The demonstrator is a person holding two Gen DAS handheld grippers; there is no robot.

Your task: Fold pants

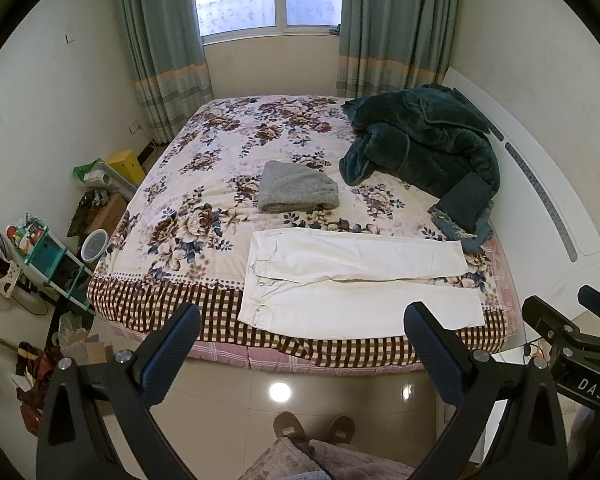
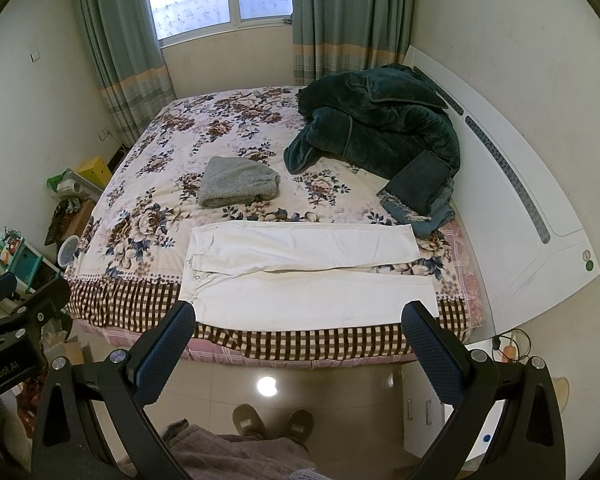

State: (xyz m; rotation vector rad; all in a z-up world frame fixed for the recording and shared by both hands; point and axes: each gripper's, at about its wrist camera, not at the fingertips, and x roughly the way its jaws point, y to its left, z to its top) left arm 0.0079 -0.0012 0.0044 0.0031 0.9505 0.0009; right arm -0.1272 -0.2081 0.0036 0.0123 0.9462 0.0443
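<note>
Lying flat on the bed [image 1: 148, 216], the white pants [image 1: 356, 280] stretch ahead of both pairs of jaws, waistband toward the left jaw side and leg hems toward the right; the two legs lie apart in a narrow V, the nearer leg running along the checked border of the floral cover. The left gripper [image 1: 302, 332] hangs over the tiled floor short of the bed edge, its jaws spread wide and holding nothing; between its blue pads the nearer trouser leg shows. The right gripper [image 2: 298, 330] hangs likewise, jaws wide and empty, the near edge of the pants just beyond its fingertips; in the left wrist view its black frame shows off to the right of the left jaws. Beyond the pants, ahead of the jaws, a folded grey towel [image 1: 298, 188] rests on the cover; farther ahead and to the right a dark green blanket [image 1: 420, 140] is heaped, with folded jeans [image 1: 466, 212] touching its near end, just beside the far trouser hem. Below the jaws a person's slippers [image 1: 314, 428] stand on the floor.
</note>
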